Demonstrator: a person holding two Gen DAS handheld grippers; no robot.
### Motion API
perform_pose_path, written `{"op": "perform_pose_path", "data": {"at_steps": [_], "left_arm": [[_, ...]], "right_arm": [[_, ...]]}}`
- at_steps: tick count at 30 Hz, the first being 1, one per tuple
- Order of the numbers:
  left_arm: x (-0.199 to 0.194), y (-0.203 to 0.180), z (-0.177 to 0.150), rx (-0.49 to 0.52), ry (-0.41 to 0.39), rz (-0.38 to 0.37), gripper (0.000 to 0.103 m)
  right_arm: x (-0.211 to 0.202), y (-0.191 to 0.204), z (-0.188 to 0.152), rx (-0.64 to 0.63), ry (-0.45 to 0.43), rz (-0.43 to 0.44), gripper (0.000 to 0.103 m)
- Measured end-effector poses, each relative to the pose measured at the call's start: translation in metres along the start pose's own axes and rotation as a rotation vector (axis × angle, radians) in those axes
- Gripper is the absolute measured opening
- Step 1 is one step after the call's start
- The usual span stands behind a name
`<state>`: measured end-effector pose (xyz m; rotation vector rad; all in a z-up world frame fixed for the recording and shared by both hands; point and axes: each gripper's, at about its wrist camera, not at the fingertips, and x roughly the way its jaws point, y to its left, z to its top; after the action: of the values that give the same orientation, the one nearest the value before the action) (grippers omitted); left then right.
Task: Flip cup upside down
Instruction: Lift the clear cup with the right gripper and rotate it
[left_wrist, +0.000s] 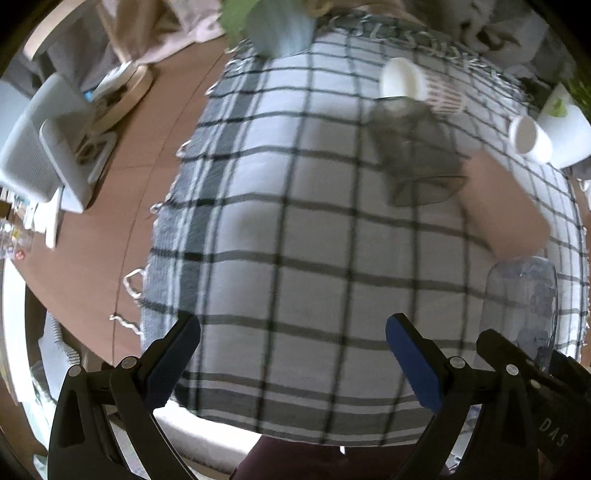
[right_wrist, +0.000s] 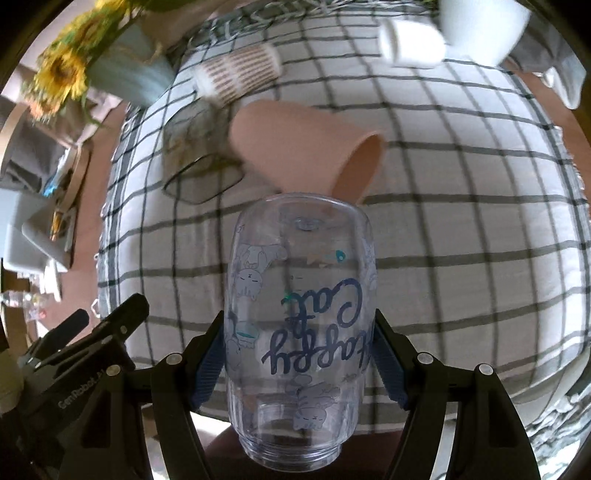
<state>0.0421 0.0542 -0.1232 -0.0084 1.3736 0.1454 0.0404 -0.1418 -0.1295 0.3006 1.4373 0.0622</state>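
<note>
My right gripper (right_wrist: 299, 354) is shut on a clear plastic cup (right_wrist: 299, 325) printed with cats and the words "Happy Cat". The print reads upside down, the cup's base points away from me and its open threaded mouth faces the camera. The cup is held above the checked cloth (right_wrist: 461, 229). In the left wrist view the same cup (left_wrist: 524, 306) shows at the right with the right gripper's black body under it. My left gripper (left_wrist: 291, 343) is open and empty above the cloth (left_wrist: 288, 229) near its front edge.
Lying on the cloth are a pink cup (right_wrist: 306, 147), a smoky clear glass (right_wrist: 195, 155), a patterned paper cup (right_wrist: 240, 70) and a white cup (right_wrist: 410, 40). A white bowl (right_wrist: 484, 26) and a sunflower vase (right_wrist: 122, 70) stand at the back. Clutter sits on the brown table (left_wrist: 147, 158) at the left.
</note>
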Motion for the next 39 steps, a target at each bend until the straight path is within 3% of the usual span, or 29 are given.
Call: {"op": "perform_pose_path", "data": {"at_steps": [8,26,29,34,39], "left_arm": [[0.017,0.041,-0.004,-0.052,0.036,0.033,0.102],[0.031,0.053,-0.008,-0.039,0.053,0.049,0.102],[0.029,0.053,-0.008,-0.044,0.048,0.046,0.102],[0.014,0.053,-0.008,-0.041,0.012,0.053,0.102],[-0.004,0.042,-0.004,-0.012,-0.014,-0.004,0.102]], "right_arm": [[0.03,0.039,-0.003,-0.04,0.033,0.024,0.072],[0.05,0.061,-0.001,-0.066,0.012,-0.028,0.074],[0.046,0.059,-0.002,-0.059,0.001,-0.023,0.083],[0.026,0.056,-0.003,-0.063,-0.036,-0.015,0.083],[-0.019,0.049,-0.006,-0.045,-0.138,-0.008,0.083]]}}
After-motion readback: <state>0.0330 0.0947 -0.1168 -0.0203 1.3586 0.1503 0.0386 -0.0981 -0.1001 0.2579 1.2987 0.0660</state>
